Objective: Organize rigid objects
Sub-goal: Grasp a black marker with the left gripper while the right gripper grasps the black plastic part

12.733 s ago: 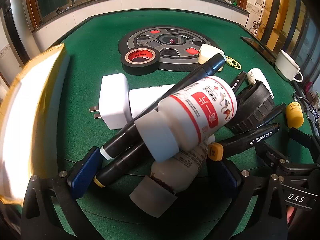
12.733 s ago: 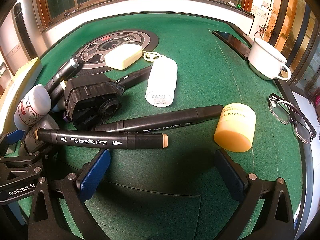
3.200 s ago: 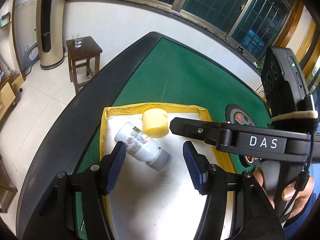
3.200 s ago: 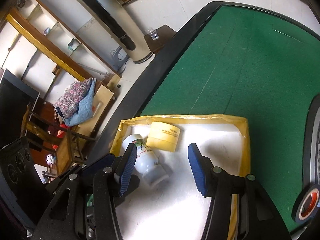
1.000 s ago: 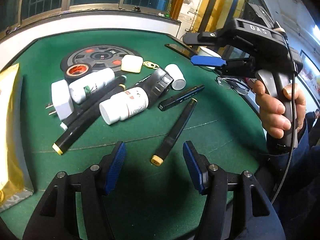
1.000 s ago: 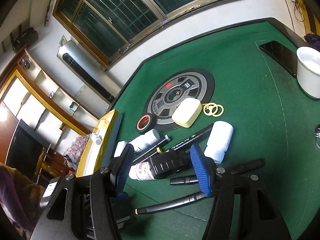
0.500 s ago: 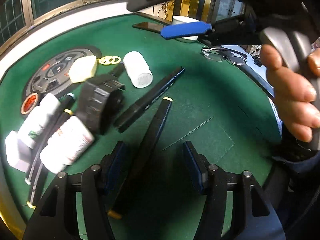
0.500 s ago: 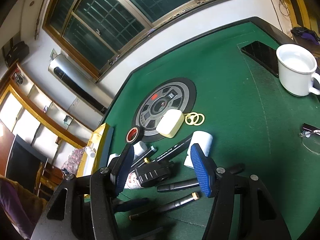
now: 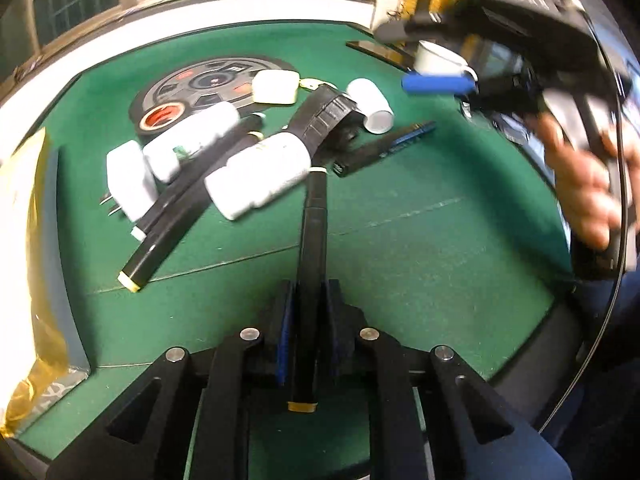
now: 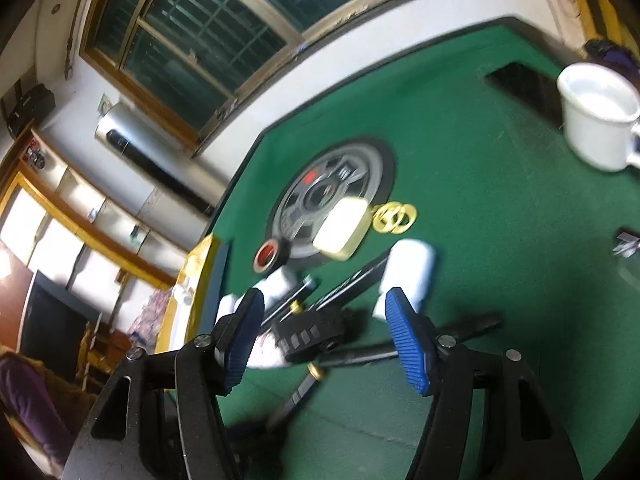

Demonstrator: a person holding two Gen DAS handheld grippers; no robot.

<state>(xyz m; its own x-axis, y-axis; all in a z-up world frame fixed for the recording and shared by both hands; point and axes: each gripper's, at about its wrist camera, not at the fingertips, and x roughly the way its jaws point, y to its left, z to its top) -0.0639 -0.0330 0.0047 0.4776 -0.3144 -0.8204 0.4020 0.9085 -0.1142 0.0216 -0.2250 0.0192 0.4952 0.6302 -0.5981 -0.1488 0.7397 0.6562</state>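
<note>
My left gripper [image 9: 306, 320] is shut on a black marker [image 9: 312, 240] with yellow end caps, gripping near its rear end while the far tip rests by a white pill bottle [image 9: 260, 178]. Beyond lie a black ribbed device [image 9: 328, 120], more black markers [image 9: 180, 216], a white charger [image 9: 128, 180] and a smaller white bottle [image 9: 370, 104]. My right gripper [image 10: 324, 320] hangs in the air above this pile; its jaws are opening with nothing between them. The held marker [image 10: 304, 388] shows below it, blurred.
A yellow-rimmed tray [image 9: 24, 240] stands at the left table edge. On the green felt are a round grey panel [image 10: 332, 192], red-cored tape [image 10: 272, 256], a cream box [image 10: 340, 228] and gold rings [image 10: 394, 214]. A white mug [image 10: 596, 128] and a dark phone [image 10: 524, 84] lie far right.
The left gripper's jaws have closed onto the black marker that lay between them. The right gripper still hovers over the pile, with its view slightly shifted.
</note>
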